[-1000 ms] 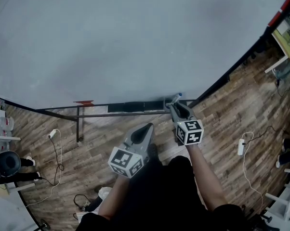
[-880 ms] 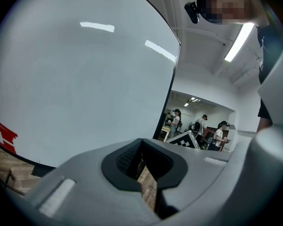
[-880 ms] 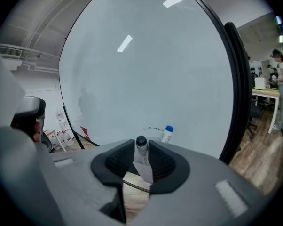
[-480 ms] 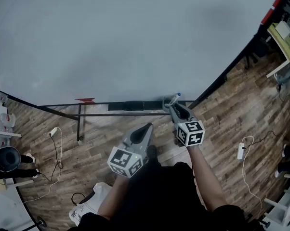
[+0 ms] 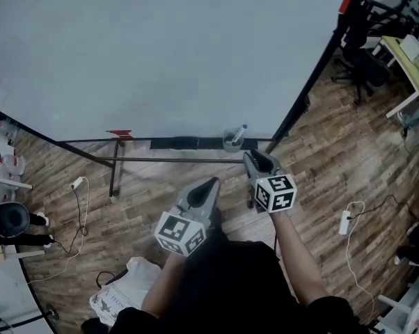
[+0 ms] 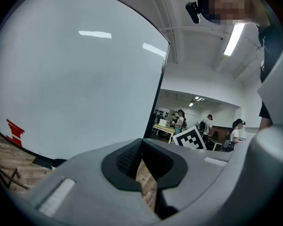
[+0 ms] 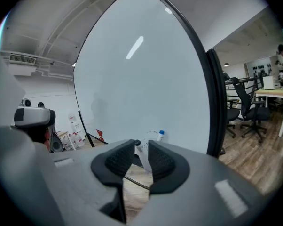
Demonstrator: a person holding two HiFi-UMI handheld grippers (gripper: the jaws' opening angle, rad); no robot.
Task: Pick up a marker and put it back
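The right claw (image 7: 142, 145) stands released, its 2 pads apart and gripping nothing. Through the gap, in the right gripper view, shows the clear cup (image 7: 148, 138) just ahead. In the head view this claw (image 5: 253, 157) sits right of centre, near the cup (image 5: 230, 141) but apart from it. The marker (image 5: 239, 132), blue-capped, leans in that cup on the dark tray (image 5: 188, 143) at the foot of the whiteboard (image 5: 161, 47). The left claw (image 6: 142, 142) is clenched on nothing, tips together, held low at lower centre.

With the marker in its cup and both claws empty, this reads as either the approach or the finish; I cannot tell which. A pick would call for easing the right claw forward over the marker's shaft.

No writing can be read: only a red mark (image 5: 119, 135) on the board and the black-and-white squares of the cube (image 5: 275, 192)
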